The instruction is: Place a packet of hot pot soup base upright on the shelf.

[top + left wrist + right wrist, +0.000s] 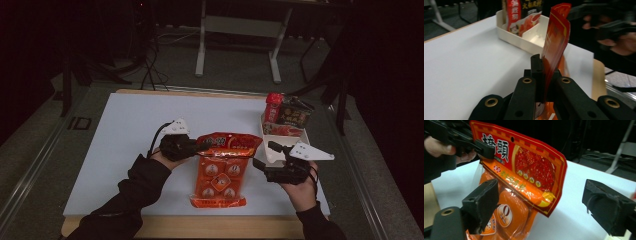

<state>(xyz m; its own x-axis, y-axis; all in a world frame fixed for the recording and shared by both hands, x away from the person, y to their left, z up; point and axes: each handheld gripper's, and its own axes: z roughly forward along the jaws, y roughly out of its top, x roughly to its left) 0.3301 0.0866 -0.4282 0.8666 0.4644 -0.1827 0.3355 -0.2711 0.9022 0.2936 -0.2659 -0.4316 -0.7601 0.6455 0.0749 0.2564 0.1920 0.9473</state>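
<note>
The left gripper (196, 145) has its jaws closed tight on the top edge of a red and orange packet (221, 170), pinching the printed header near its left corner. In the left gripper view the packet (555, 42) stands edge-on between the two black jaws and rises straight up from them, so the clamp is plain to see. From the high view the packet hangs down from that grip toward the person, its lower end resting on the white table (130, 150).

The right gripper (265, 156) sits just to the right of the packet with its jaws spread wide and nothing between them. In the right gripper view the packet (524, 180) lies ahead of the jaws and to their left, close to the left pad (482, 203) but apart from the right one.

Beyond the right gripper stands a white tray (272, 142) with compartments, holding a red packet (273, 107) and a dark packet (295, 116) upright at its far end.
</note>
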